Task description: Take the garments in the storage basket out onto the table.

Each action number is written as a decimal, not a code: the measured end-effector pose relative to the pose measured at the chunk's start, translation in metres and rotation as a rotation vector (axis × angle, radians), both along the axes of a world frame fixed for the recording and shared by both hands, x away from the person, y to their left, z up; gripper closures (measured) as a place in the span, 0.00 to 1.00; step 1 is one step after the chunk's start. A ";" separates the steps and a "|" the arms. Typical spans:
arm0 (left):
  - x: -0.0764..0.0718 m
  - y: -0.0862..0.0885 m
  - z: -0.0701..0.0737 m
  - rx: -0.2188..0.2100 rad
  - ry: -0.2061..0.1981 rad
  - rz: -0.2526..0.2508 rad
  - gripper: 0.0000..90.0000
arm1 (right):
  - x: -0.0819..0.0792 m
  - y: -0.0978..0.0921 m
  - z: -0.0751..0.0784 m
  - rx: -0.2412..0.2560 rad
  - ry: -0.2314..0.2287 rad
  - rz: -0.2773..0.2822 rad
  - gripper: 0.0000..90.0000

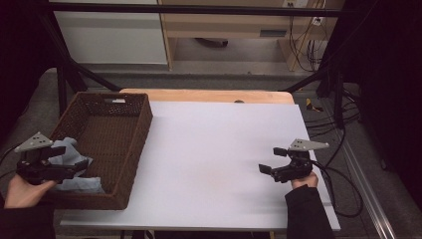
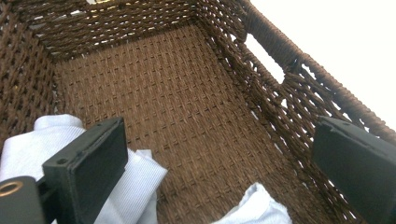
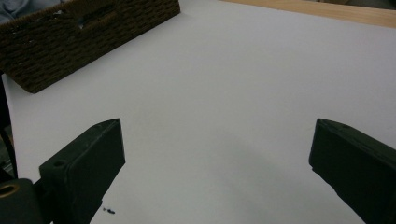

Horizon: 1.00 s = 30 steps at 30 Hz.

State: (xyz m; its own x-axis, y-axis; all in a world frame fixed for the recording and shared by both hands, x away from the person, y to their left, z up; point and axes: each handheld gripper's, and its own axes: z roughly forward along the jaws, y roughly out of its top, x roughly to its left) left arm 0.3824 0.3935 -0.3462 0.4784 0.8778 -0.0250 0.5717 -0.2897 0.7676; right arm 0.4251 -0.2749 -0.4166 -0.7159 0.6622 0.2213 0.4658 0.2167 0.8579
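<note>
- Pale blue cloth [image 1: 74, 167] is lying bunched in the near end of the brown wicker basket [image 1: 130, 142].
- Left gripper [image 1: 82, 164] is hovering over the cloth, jaws spread wide, gripping nothing.
- Right gripper [image 1: 271, 159] is hanging over the white table [image 1: 214, 149], well apart, jaws gaping.

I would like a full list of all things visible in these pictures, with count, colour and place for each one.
basket: one, dark brown wicker, on the left part of the table, with handle slots in its walls.
cloth: one or more pieces, I cannot tell which, pale blue-white, crumpled in the near end of the basket.
table: one, white surface with a wooden edge at the far side.
cables: several, black, on the floor right of the table.
left gripper: one, black with a grey plate, jaws open above the cloth inside the basket.
right gripper: one, black with a grey plate, jaws open over the bare right part of the table.
</note>
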 end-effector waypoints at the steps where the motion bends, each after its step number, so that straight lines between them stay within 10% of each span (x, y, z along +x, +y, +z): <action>1: -0.001 0.002 0.000 0.000 -0.001 0.004 0.04 | 0.000 0.000 0.000 -0.001 0.001 0.001 0.05; 30: -0.003 0.041 -0.012 0.062 0.060 0.169 0.07 | 0.001 0.002 -0.002 -0.012 0.007 0.004 0.05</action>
